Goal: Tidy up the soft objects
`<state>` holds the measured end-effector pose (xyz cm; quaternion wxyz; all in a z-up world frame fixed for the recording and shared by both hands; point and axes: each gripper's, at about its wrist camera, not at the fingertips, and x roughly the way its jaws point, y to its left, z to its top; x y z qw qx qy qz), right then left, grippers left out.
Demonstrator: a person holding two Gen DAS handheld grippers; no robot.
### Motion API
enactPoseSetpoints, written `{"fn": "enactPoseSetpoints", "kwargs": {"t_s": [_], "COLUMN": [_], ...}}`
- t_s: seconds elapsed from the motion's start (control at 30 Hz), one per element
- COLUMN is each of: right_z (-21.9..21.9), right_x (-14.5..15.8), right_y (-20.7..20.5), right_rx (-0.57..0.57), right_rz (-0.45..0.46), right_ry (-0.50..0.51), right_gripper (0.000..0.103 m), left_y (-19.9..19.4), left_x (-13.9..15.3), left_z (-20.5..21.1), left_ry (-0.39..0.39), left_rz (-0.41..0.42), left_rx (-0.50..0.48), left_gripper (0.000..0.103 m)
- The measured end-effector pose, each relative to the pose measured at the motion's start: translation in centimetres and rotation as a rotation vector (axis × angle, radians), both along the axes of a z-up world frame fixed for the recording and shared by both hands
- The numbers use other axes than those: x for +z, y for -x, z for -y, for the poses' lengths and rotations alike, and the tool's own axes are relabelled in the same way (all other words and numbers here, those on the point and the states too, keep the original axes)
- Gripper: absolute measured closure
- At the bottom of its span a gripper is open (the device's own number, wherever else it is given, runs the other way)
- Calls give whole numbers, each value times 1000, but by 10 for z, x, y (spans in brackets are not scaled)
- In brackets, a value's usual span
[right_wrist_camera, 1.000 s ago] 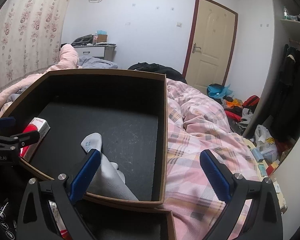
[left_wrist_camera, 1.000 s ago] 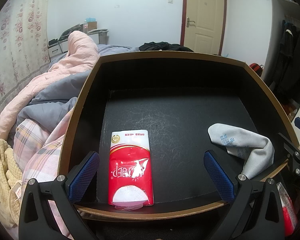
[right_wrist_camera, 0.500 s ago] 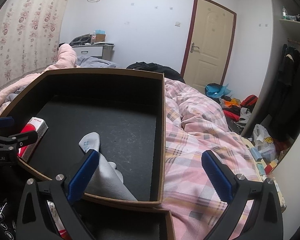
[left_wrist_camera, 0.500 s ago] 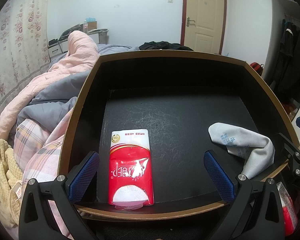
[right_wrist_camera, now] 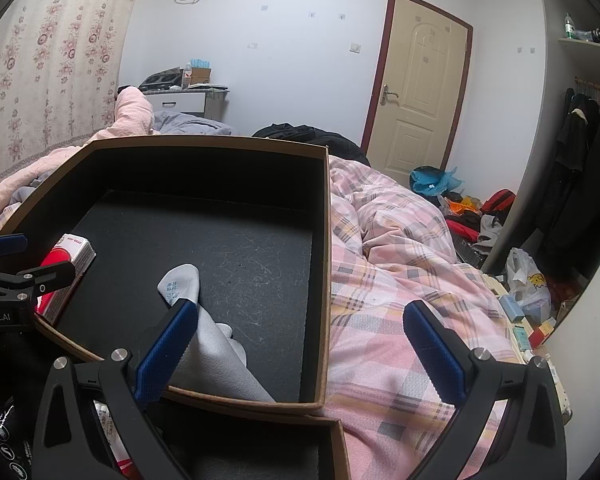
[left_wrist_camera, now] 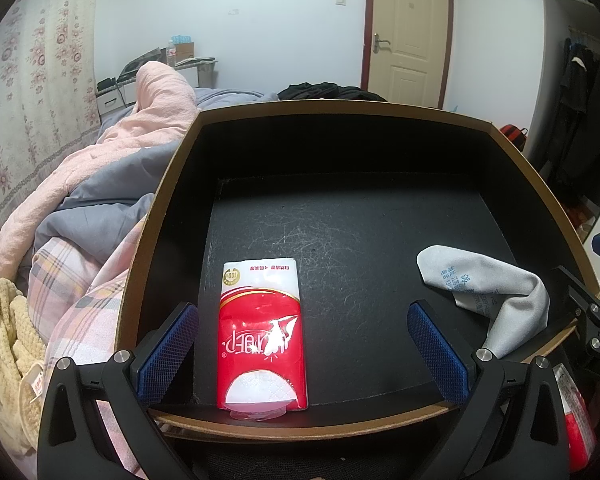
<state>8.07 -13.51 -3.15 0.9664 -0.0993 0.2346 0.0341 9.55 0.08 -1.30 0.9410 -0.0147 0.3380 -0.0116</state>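
A black box (left_wrist_camera: 380, 148) with brown edges sits on the bed (right_wrist_camera: 400, 264), likely as the bin for the soft things. Inside, a red tissue pack (left_wrist_camera: 262, 328) lies flat near the front wall, and a grey sock (left_wrist_camera: 496, 292) droops over the front right rim, only partly in. The left gripper (left_wrist_camera: 302, 354) hangs over the tissue pack with jaws apart, empty. The right gripper (right_wrist_camera: 300, 352), also spread and empty, straddles the box's right wall, beside the sock.
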Motion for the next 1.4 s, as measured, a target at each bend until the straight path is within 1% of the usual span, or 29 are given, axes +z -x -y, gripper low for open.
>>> {"fn": "enactPoseSetpoints", "kwargs": {"t_s": [0.4, 0.5, 0.6, 0.67, 0.8, 0.9, 1.03, 1.17, 1.23, 1.3, 1.37, 1.4], "right_z": [-1, 2, 7, 8, 3, 3, 7, 11, 13, 13, 12, 11], "right_x": [-1, -1, -3, -5, -6, -6, -5, -7, -8, -8, -8, -8], "right_y": [0, -3, -9, -8, -3, -3, -9, -14, -15, -16, -15, -15], "right_rx": [1, 9, 24, 27, 21, 23, 36, 51, 49, 44, 35, 33], "right_rz": [-6, -50, -114, -123, -103, -108, -143, -197, -229, -249, -256, -258], "right_ry": [-3, -30, -82, -89, -73, -77, -105, -149, -166, -169, -163, -156], "right_gripper": [1, 1, 1, 1, 1, 1, 1, 1, 1, 1, 1, 1], "left_y": [0, 0, 0, 0, 0, 0, 0, 1, 2, 6, 19, 23], "left_x": [0, 0, -1, -1, -1, -1, -1, 0, 2, 8, 18, 22], "left_z": [0, 0, 0, -1, 0, 0, 0, -2, -4, -9, -12, -12], "left_ry": [0, -3, -6, -6, -6, -6, -7, -7, -12, 48, 154, 179], "left_rz": [0, -2, -2, -2, -2, -2, -2, 3, -2, -8, -3, -2], "left_rx": [0, 1, 2, 2, 2, 2, 2, -23, -11, -36, -83, -100], "left_gripper": [0, 0, 0, 0, 0, 0, 0, 0, 0, 0, 0, 0]}}
